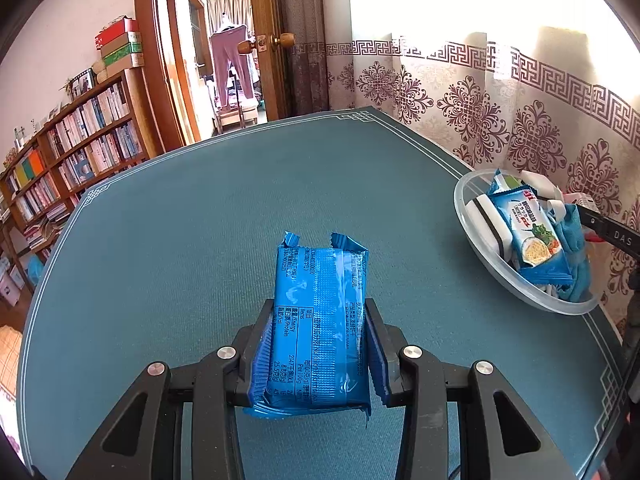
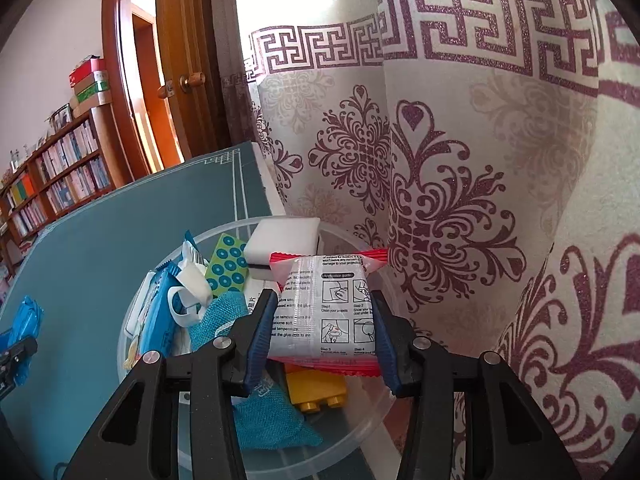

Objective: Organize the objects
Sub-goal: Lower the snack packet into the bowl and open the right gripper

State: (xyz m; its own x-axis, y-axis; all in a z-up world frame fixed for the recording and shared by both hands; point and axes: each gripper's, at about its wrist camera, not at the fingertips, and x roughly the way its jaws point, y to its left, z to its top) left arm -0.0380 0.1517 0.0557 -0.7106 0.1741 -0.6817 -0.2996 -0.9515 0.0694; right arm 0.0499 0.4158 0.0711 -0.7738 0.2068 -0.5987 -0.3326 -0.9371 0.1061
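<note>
**Holding a packet in each claw, one over the table and one over the bowl**

Starting at the left edge of the left wrist view, a bookshelf (image 1: 76,148) fills the wall, with an open wooden door (image 1: 272,40) to its right near the top centre. The teal table (image 1: 180,220) spreads across the middle. At lower centre the left gripper (image 1: 320,344) is clamped on a blue snack packet (image 1: 320,320), its pads pressing both sides, the packet's printed back facing up. At the right edge a clear plastic bowl (image 1: 464,200) sits near the patterned curtain (image 1: 500,100), holding another blue packet (image 1: 532,240) and other items.

In the right wrist view, the blue snack packet (image 2: 24,332) shows at the far left edge. The bowl (image 2: 132,320) lies at lower centre with a dotted green card (image 2: 228,268), a white sponge (image 2: 280,244), a teal cloth (image 2: 264,420) and a yellow block (image 2: 316,392) inside. The right gripper (image 2: 324,320) is clamped on a red-edged sachet (image 2: 324,312), held above the bowl. The curtain (image 2: 480,200) fills the right.
</note>
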